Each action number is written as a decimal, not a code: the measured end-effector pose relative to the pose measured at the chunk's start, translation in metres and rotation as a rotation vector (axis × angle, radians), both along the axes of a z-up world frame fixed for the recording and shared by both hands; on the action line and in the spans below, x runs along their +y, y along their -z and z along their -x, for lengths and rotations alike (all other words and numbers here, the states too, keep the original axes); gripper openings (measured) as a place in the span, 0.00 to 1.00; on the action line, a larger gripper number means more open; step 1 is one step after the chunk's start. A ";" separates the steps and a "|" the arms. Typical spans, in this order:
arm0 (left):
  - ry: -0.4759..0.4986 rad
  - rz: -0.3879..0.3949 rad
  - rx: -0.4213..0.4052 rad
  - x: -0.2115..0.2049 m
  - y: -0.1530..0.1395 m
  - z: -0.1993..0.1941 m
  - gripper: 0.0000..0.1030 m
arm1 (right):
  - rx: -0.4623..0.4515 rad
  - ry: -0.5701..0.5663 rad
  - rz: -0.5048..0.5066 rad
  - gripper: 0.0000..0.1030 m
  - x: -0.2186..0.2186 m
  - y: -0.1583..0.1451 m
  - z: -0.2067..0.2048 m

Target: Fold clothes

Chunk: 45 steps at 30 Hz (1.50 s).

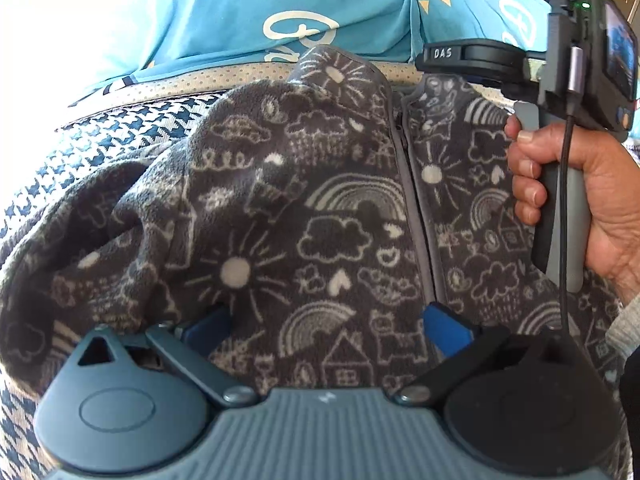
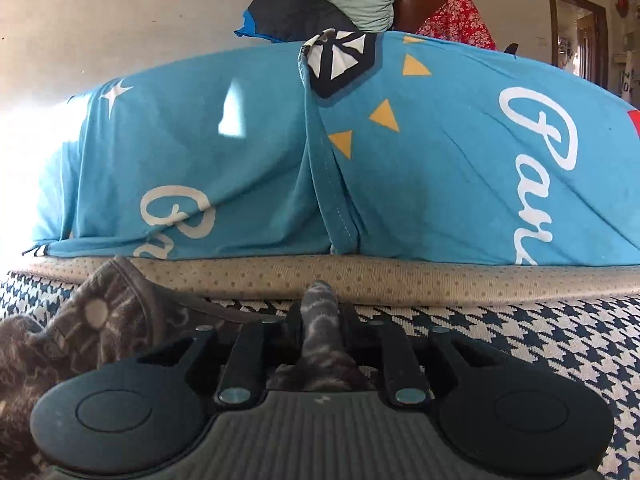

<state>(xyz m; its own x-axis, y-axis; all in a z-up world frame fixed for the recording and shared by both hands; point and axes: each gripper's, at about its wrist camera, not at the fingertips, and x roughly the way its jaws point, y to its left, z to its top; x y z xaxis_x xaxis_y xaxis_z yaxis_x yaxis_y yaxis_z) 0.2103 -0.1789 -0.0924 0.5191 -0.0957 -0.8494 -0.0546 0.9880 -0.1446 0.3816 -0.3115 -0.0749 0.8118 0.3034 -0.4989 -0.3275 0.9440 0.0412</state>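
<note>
Left tongs point(image 1: 326, 326) spread apart, low over the fleece jacket point(image 1: 320, 208), which lies spread on the houndstooth cover point(image 1: 120, 132). Right tongs point(image 2: 320, 320) clamped on a fleece fold at 12 o'clock. Judgement: lift slowly, keep zipper point(image 1: 408, 184) straight. Bunched sleeve point(image 1: 120, 216) at 9 o'clock needs flattening. Blue sheet point(image 2: 440, 160) beyond crowds the far edge.

At the bottom centre of the frame our right gripper point(image 2: 322, 320) pinches a fold of the grey patterned fleece point(image 2: 320, 316) between closed fingers. More of that fleece bunches at lower left. We see houndstooth fabric point(image 2: 500, 340) beneath, a beige dotted band point(image 2: 400, 276) behind it, and a blue printed cloth point(image 2: 240, 152) filling the middle. Piled clothes point(image 2: 320, 12) sit at top centre.
</note>
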 end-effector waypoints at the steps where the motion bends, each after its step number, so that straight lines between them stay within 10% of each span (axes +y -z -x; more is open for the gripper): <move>1: -0.008 0.016 -0.012 0.002 -0.003 0.001 1.00 | -0.019 0.013 -0.023 0.31 -0.002 -0.007 0.002; 13: -0.136 -0.146 -0.206 0.025 -0.047 0.018 1.00 | 0.018 -0.317 -0.164 0.36 0.037 -0.030 0.019; 27: -0.383 -0.184 -0.181 0.079 -0.054 0.025 1.00 | 0.091 -0.292 0.063 0.38 0.089 0.008 0.029; 31: -0.460 -0.185 -0.172 0.098 -0.054 0.027 1.00 | 0.034 -0.242 0.137 0.12 0.096 0.011 0.031; 40: -0.607 -0.150 -0.145 0.140 -0.055 0.032 1.00 | 0.036 -0.097 0.021 0.05 0.086 -0.007 0.024; 45: -0.642 -0.165 -0.168 0.150 -0.062 0.037 1.00 | 0.096 -0.196 -0.186 0.11 0.079 -0.033 0.034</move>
